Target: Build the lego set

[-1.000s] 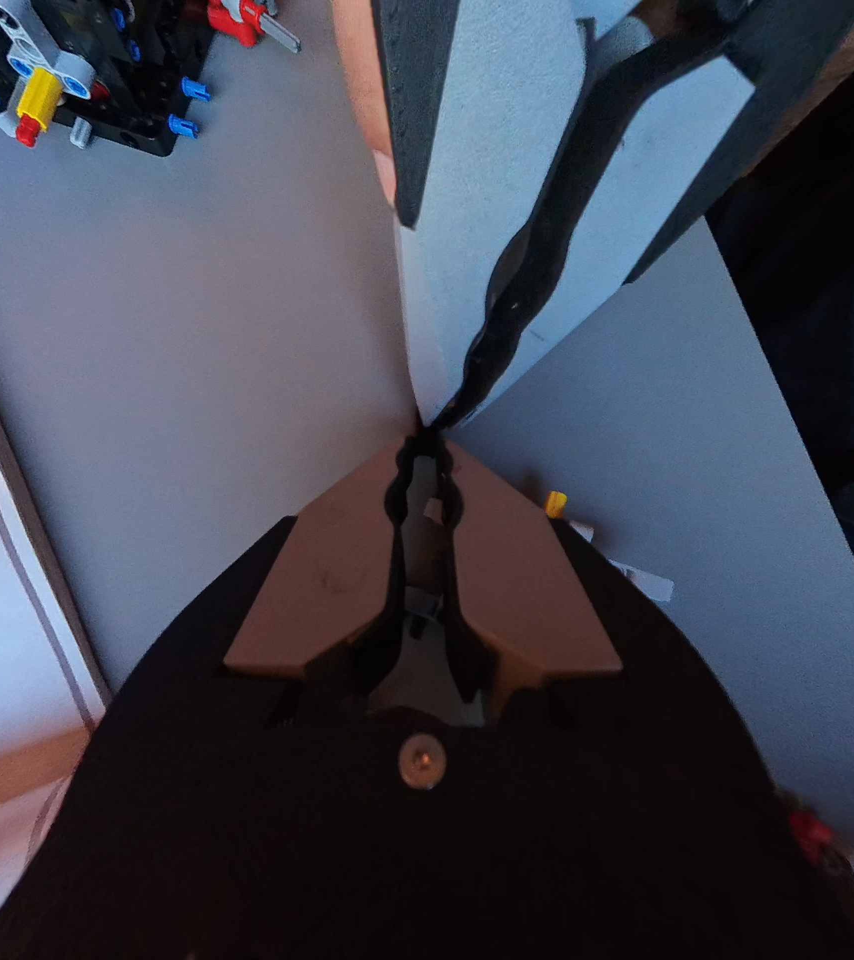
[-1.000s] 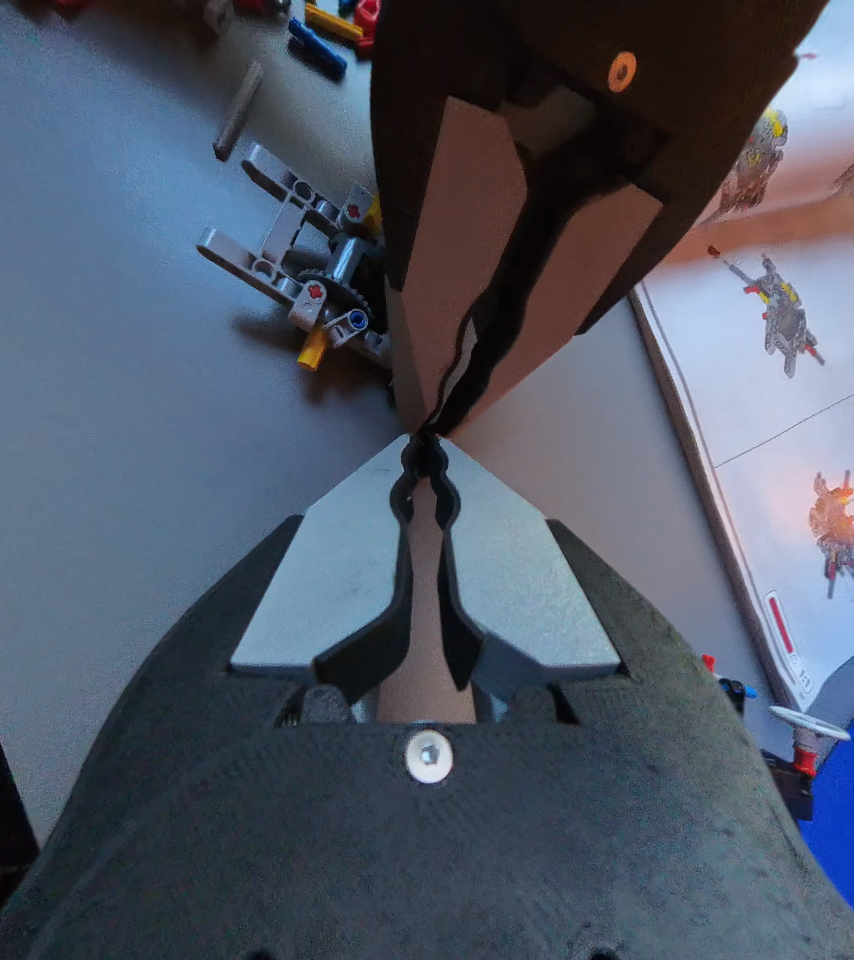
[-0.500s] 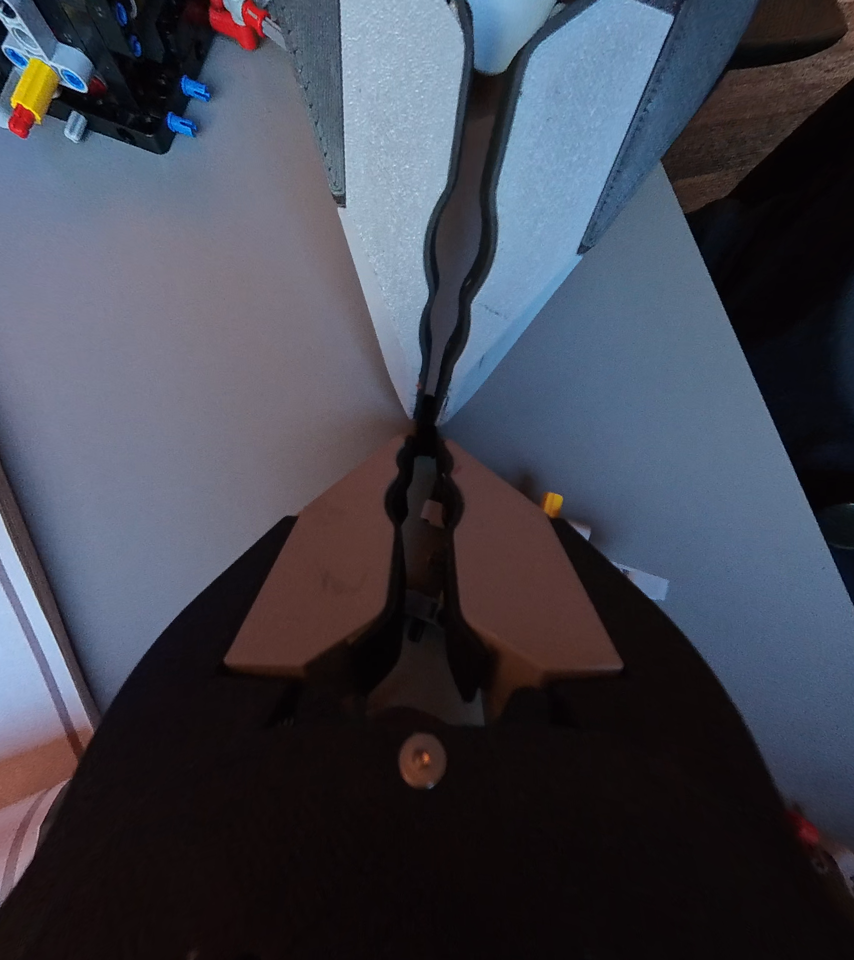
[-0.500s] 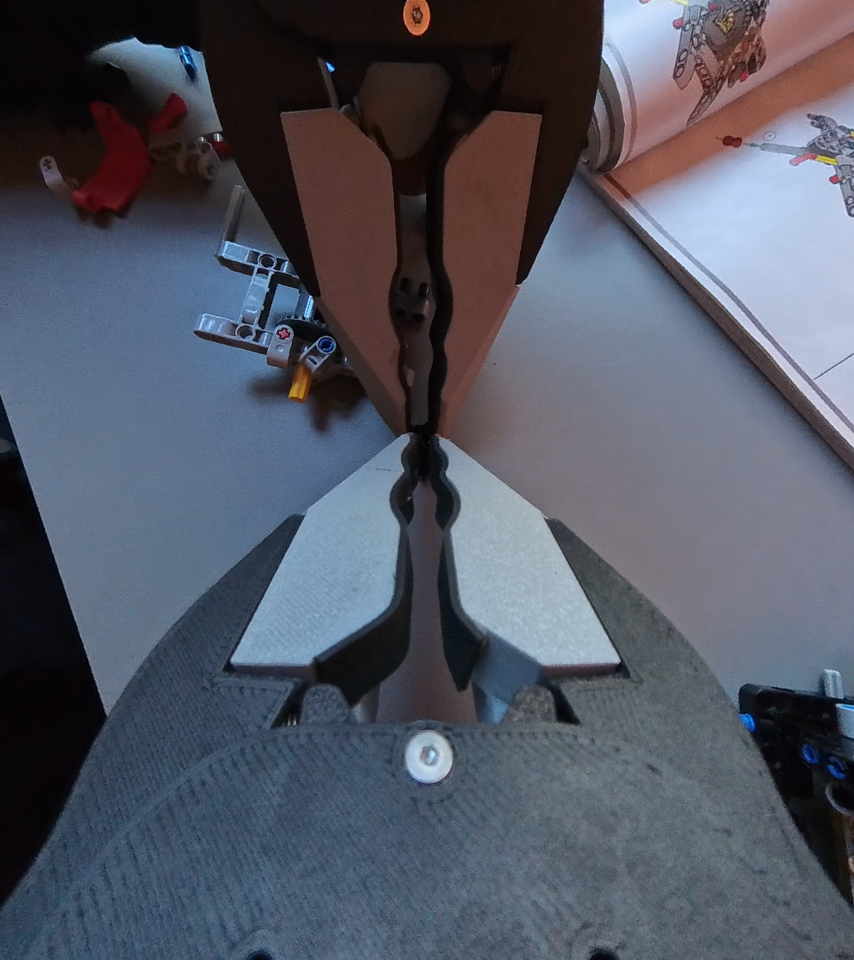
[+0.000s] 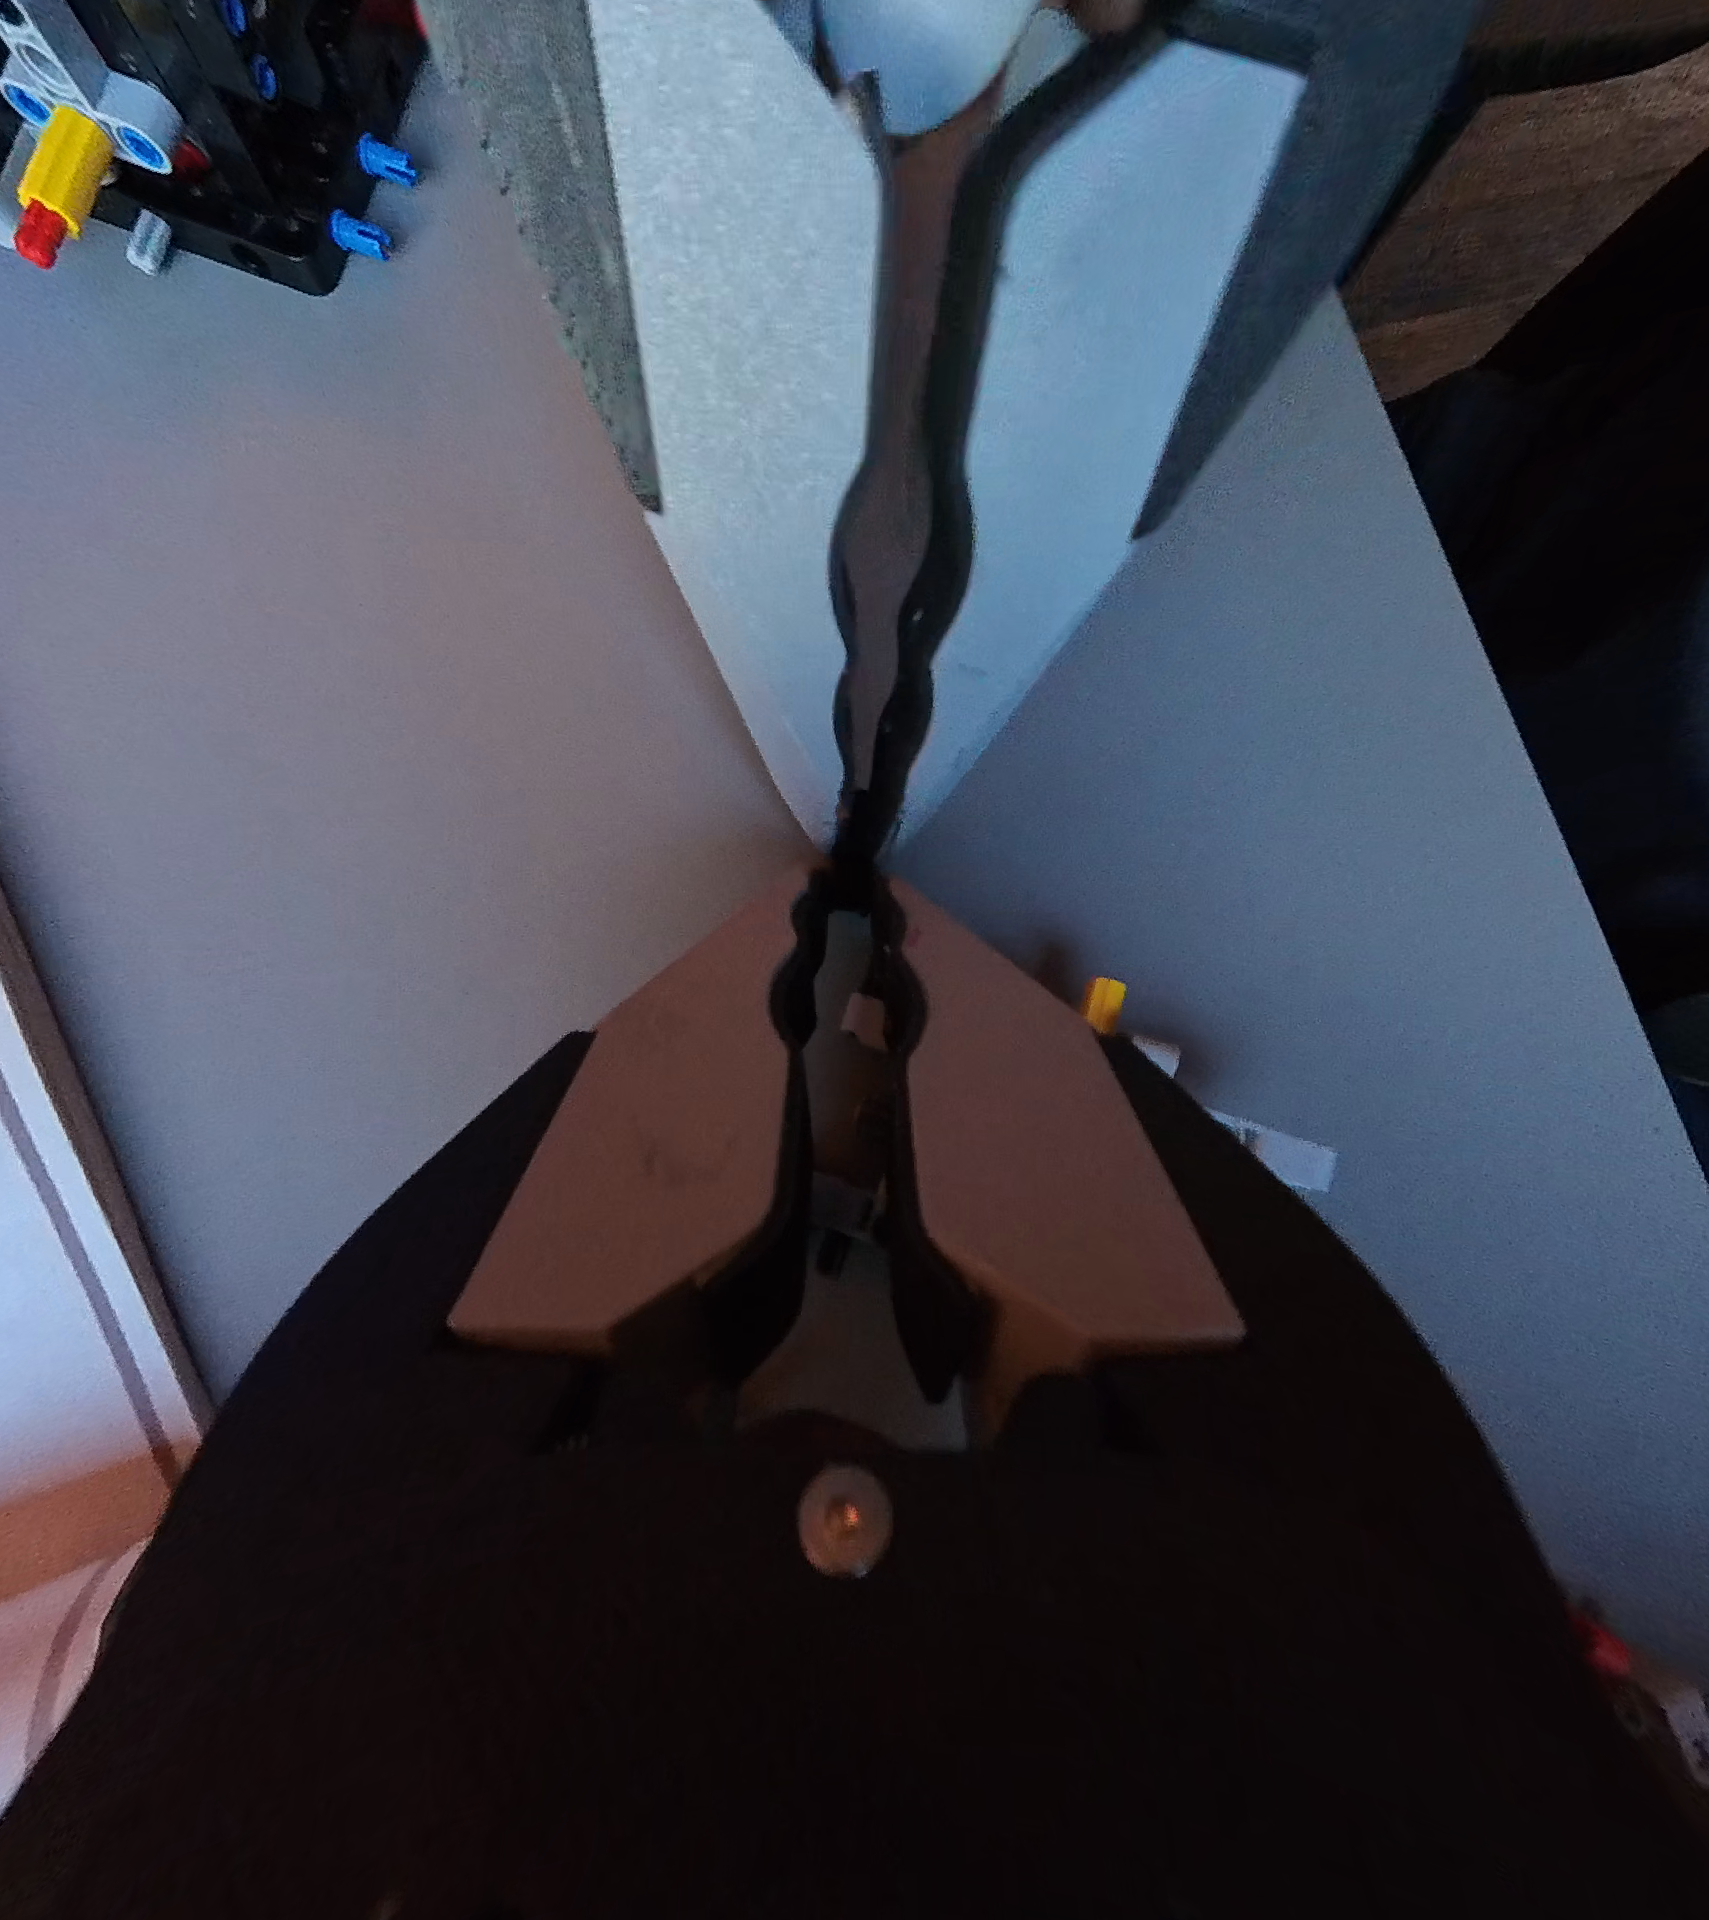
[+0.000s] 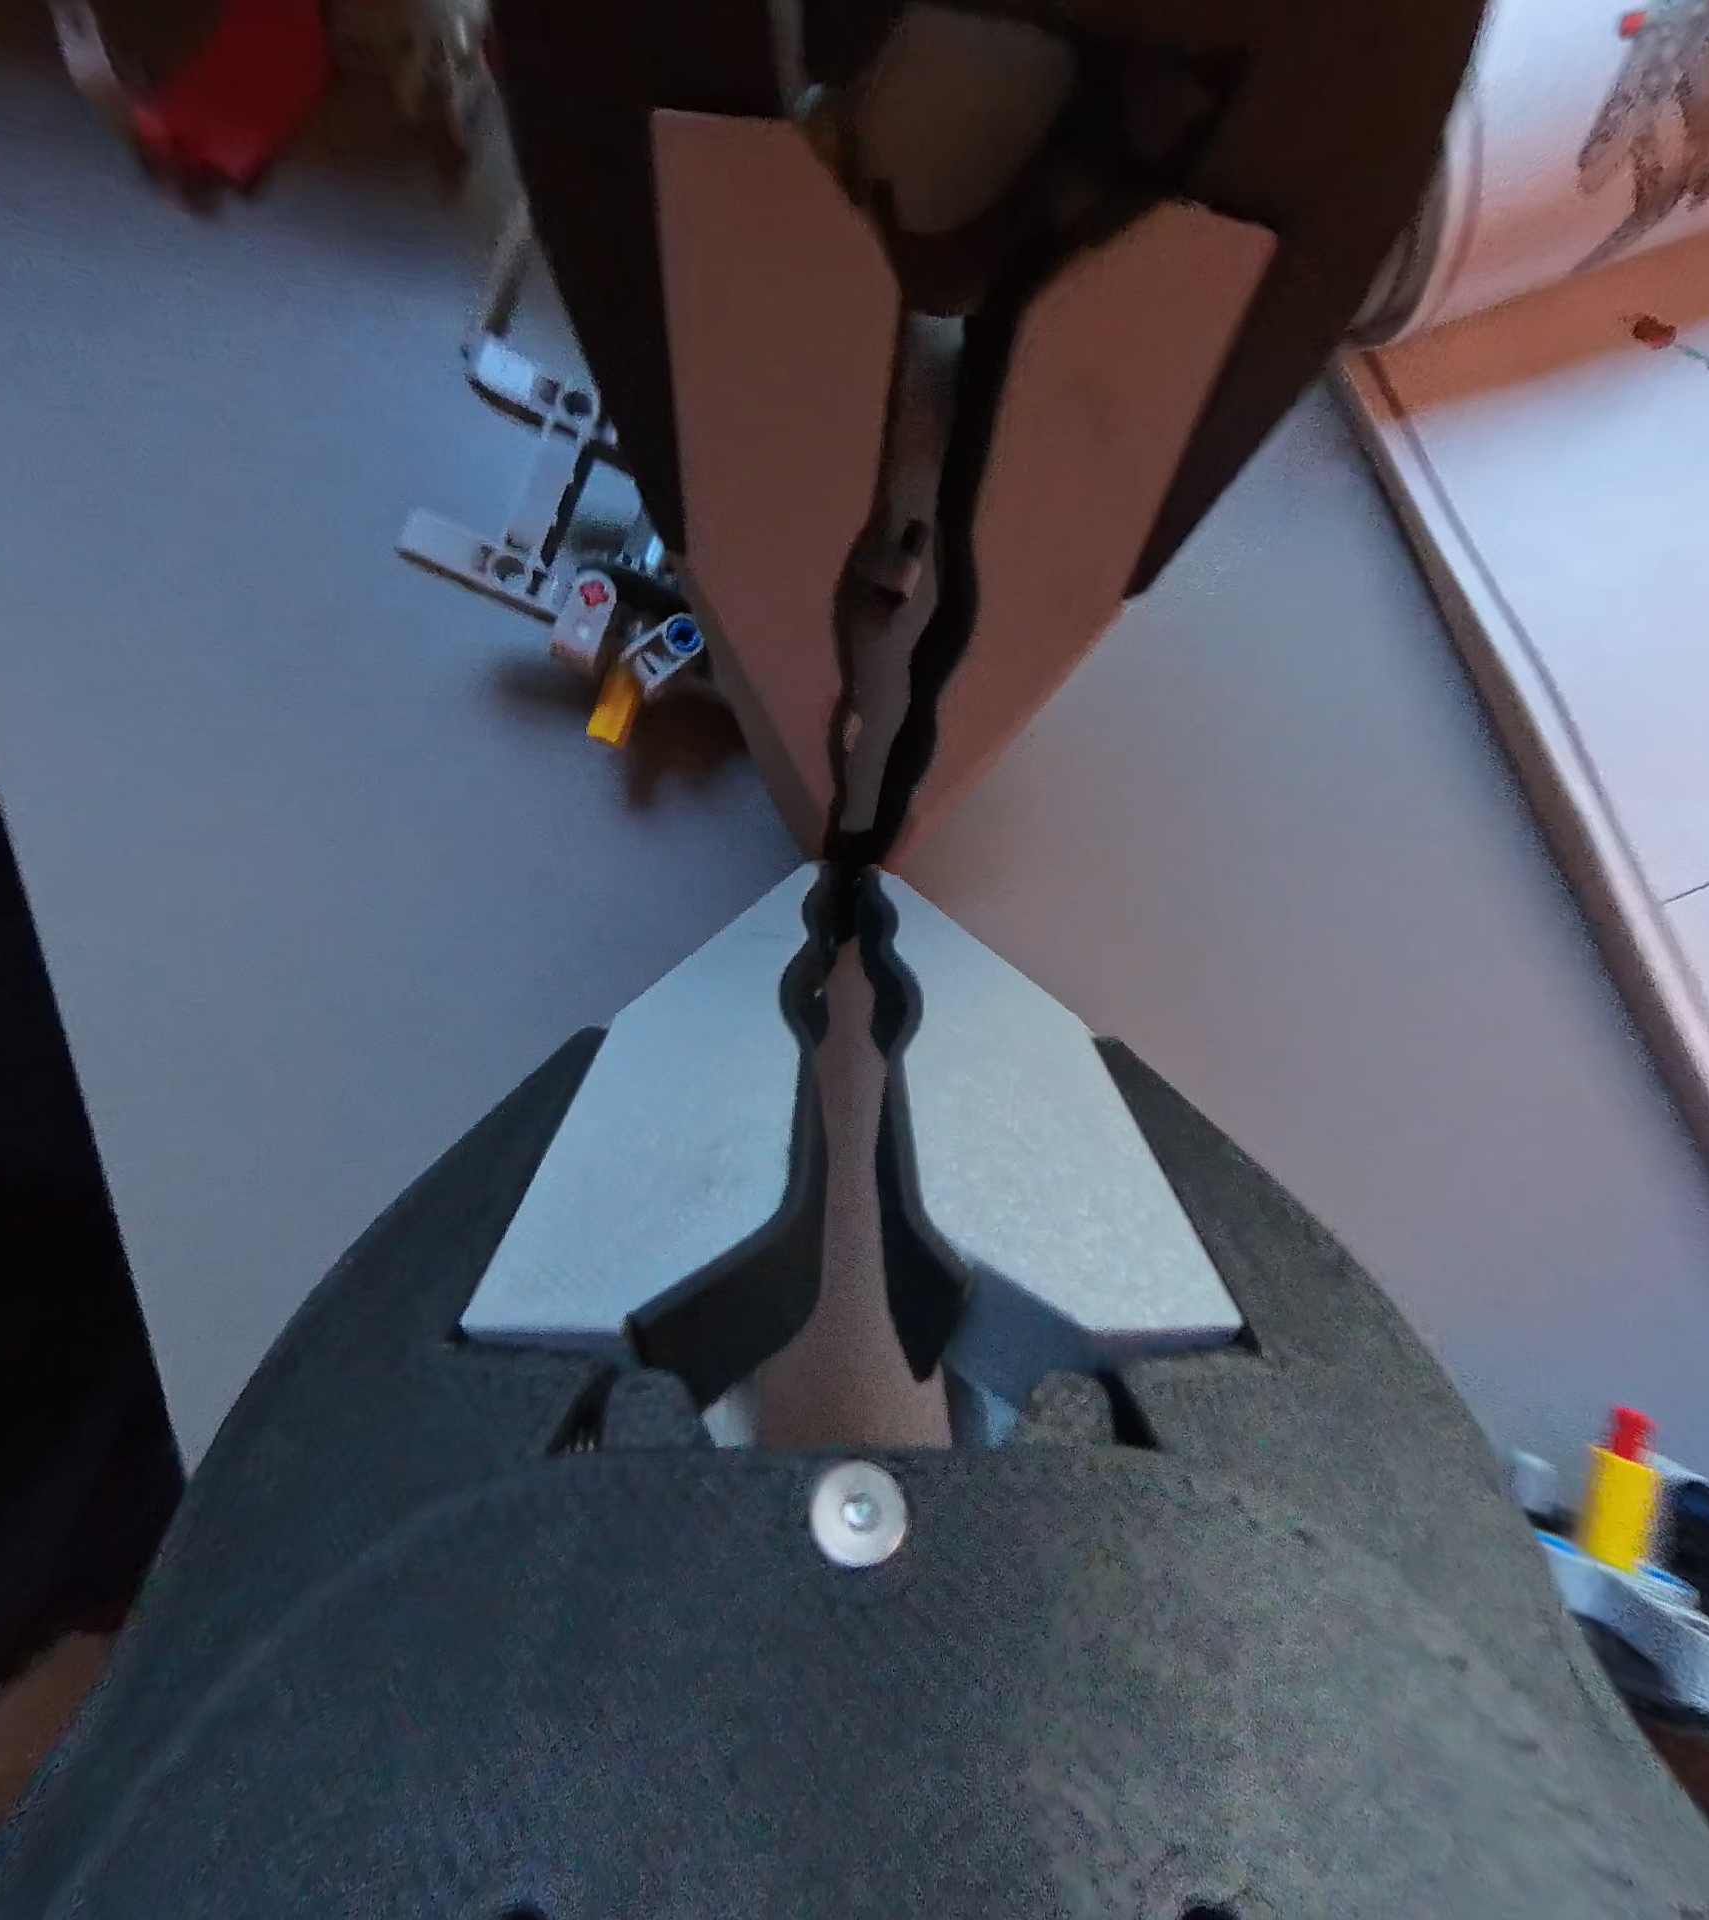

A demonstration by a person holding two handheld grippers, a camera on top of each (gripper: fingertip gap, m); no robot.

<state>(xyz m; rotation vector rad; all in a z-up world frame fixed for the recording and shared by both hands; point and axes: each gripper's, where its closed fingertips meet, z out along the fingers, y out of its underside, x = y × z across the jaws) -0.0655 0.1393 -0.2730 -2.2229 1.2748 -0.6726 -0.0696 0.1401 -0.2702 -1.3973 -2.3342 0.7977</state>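
Jaws of the left gripper (image 5: 855, 883) and right gripper (image 6: 845, 883) are drawn together on one small dark piece (image 5: 858, 831), tip to tip above the grey table (image 5: 310, 623).

Tan-fingered left gripper (image 5: 852, 883) in a black shell meets the silver-grey-fingered right gripper (image 6: 845, 883) in a charcoal shell above a pale grey table (image 5: 310, 623); a black brick assembly (image 5: 154, 145) shows blue, yellow and red pins; a white booklet (image 6: 1660, 675) has a brown border.
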